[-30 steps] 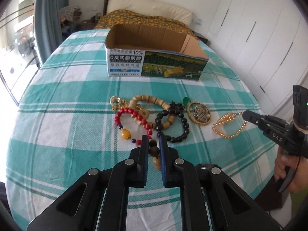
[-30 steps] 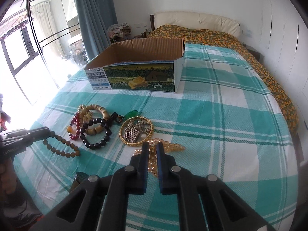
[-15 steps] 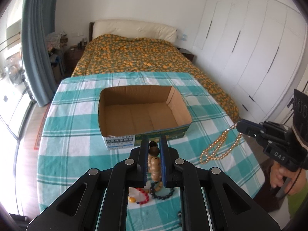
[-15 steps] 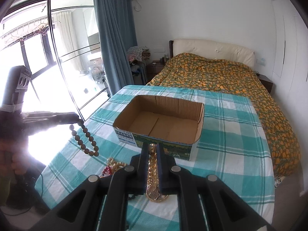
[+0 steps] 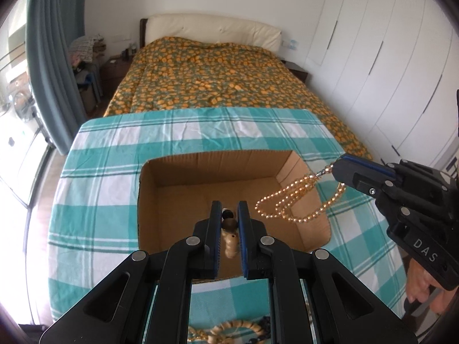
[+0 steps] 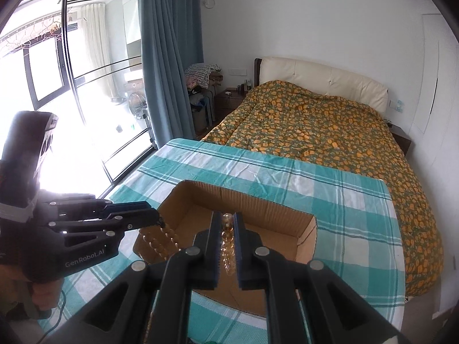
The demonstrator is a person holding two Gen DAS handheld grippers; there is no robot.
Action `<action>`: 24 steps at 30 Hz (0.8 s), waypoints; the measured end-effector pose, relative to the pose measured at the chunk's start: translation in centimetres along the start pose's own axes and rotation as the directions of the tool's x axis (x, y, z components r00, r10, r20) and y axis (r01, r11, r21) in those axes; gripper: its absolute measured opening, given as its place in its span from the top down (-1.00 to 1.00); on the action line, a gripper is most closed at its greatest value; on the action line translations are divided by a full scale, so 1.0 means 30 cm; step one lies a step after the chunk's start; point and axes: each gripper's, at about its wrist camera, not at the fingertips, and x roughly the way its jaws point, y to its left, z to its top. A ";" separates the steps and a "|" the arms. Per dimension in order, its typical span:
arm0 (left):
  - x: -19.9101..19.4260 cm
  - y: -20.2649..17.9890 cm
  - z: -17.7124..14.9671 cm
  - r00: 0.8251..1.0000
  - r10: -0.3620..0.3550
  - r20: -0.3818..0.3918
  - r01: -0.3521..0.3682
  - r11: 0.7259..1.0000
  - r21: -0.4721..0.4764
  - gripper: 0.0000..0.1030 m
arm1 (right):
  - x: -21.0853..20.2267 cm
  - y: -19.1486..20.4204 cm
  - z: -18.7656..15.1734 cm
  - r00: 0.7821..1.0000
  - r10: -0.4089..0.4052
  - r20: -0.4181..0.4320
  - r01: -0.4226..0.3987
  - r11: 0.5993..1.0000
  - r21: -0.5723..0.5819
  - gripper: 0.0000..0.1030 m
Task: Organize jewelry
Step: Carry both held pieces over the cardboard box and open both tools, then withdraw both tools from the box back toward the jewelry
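Grippers both over open brown cardboard box [image 5: 218, 177]: left gripper [image 5: 229, 215] pinches wooden tan-bead bracelet [image 5: 231, 243], right gripper [image 6: 228, 229] pinches golden pearl-bead necklace [image 5: 295, 203]. Strands hang straight down into box interior; left one sits more central, likely ready to drop first.

Teal-and-white checked tablecloth [image 5: 97, 189] bearing an open cardboard box [image 5: 183, 169] and beaded bracelets [image 5: 229, 326].

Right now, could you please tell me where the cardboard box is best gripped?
Probably a thin upright side wall, pinched at its rim from above: the cardboard box stands open-topped, so one finger can likely go inside and one outside.
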 end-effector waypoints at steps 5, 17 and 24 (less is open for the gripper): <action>0.138 0.037 -0.011 0.997 0.070 -0.023 -0.071 0.997 -0.017 0.51 | 0.138 -0.040 -0.031 0.999 -0.008 -0.040 0.010 0.999 0.038 0.63; -0.015 0.077 -0.173 0.981 0.166 0.104 -0.162 0.986 -0.046 -0.73 | -0.030 -0.035 -0.202 0.993 -0.064 0.101 0.060 0.997 0.042 0.03; -0.172 0.047 -0.455 0.980 0.166 0.107 -0.163 0.986 -0.041 -0.83 | -0.207 0.028 -0.425 0.986 -0.090 0.141 0.086 0.996 0.036 0.01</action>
